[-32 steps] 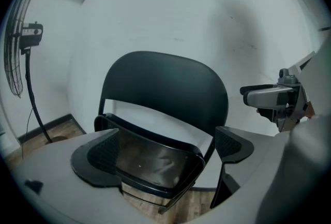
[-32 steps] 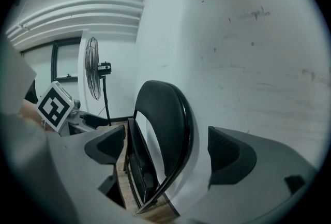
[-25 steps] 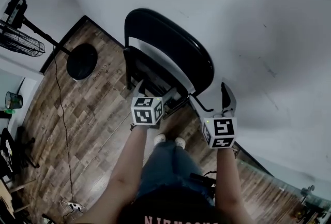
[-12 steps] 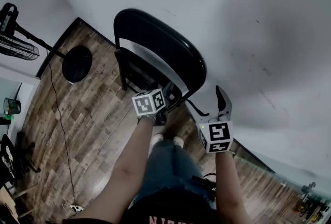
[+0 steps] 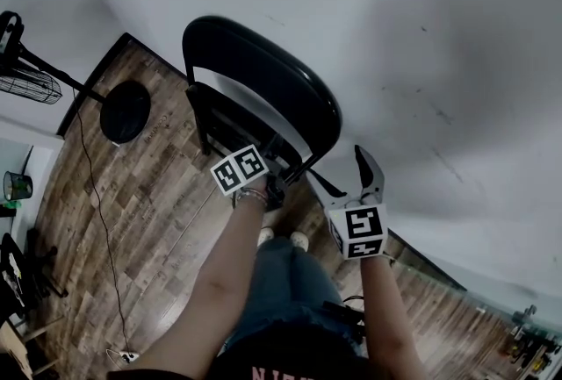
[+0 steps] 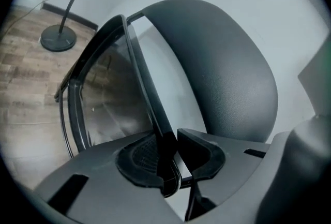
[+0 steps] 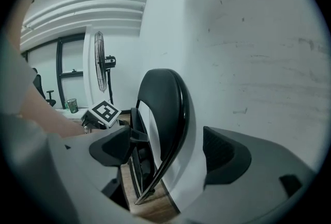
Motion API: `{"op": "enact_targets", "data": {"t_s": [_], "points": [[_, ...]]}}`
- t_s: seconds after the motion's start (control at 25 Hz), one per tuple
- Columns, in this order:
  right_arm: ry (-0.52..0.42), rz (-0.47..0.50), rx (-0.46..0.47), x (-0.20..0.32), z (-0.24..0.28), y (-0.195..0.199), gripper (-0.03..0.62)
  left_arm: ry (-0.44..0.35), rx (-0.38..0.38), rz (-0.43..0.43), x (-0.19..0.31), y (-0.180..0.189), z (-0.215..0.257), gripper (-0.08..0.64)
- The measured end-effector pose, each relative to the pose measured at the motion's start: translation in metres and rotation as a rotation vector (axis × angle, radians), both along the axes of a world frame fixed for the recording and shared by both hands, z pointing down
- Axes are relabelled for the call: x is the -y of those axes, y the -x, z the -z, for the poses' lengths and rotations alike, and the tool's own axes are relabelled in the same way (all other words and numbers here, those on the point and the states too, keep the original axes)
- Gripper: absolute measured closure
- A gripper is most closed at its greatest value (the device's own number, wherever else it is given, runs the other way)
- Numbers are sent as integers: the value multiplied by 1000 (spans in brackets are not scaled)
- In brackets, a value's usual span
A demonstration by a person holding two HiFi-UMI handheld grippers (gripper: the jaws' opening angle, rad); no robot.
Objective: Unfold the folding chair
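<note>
A black folding chair point(image 5: 263, 80) stands folded flat against the white wall. My left gripper point(image 5: 276, 187) is at the lower right corner of the folded seat. In the left gripper view its jaws point(image 6: 173, 158) have just been closing, and the pads now pinch the seat's thin black edge point(image 6: 150, 104); the padded backrest point(image 6: 222, 73) rises behind. My right gripper point(image 5: 362, 172) hovers just right of the chair's side tube, pointing at the wall. Its jaws point(image 7: 165, 148) have narrowed slightly but stand open with nothing between them; the chair point(image 7: 160, 109) lies farther ahead.
A standing fan with a round base point(image 5: 123, 111) stands left of the chair, and a cable point(image 5: 97, 194) trails over the wooden floor. The white wall point(image 5: 421, 36) is right behind the chair. The person's shoes point(image 5: 281, 240) are just below the grippers.
The left gripper rolled over, dropped to the seat's edge and closed from wide open onto it. The right gripper stayed put, its jaws slightly narrower.
</note>
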State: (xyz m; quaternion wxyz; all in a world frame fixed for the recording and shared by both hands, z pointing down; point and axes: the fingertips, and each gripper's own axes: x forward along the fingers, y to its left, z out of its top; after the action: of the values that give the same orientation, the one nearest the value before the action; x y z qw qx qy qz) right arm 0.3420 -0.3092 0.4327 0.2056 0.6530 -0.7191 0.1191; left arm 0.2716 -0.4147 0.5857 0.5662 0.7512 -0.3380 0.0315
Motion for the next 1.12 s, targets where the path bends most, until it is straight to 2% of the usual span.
{"op": "enact_targets", "data": {"t_s": [0.12,0.2,0.48,0.56,0.64,0.84,0.92,1.12], "points": [[-6,0,7,6,1,-3,179,54,-83,55,0,2,0,493],[-15,-4,19,12,3,-6,190,70,-100,70,1,2,0,499],[-34,26,30,41,10,-11,219,85,-72,83,-1,3,-1,497],[-40,26,36,50,14,-11,256,88,-71,89,-2,4,-2,497],[-47,25,46,58,17,-11,324,89,-67,87,-2,5,-1,495],[-73,25,28,76,27,-13,358,89,-56,83,-2,5,-2,492],[-64,5,24,79,29,-15,400,89,-52,80,-3,7,-1,491],[-58,-10,27,77,30,-14,400,90,-43,76,-6,11,0,488]]}}
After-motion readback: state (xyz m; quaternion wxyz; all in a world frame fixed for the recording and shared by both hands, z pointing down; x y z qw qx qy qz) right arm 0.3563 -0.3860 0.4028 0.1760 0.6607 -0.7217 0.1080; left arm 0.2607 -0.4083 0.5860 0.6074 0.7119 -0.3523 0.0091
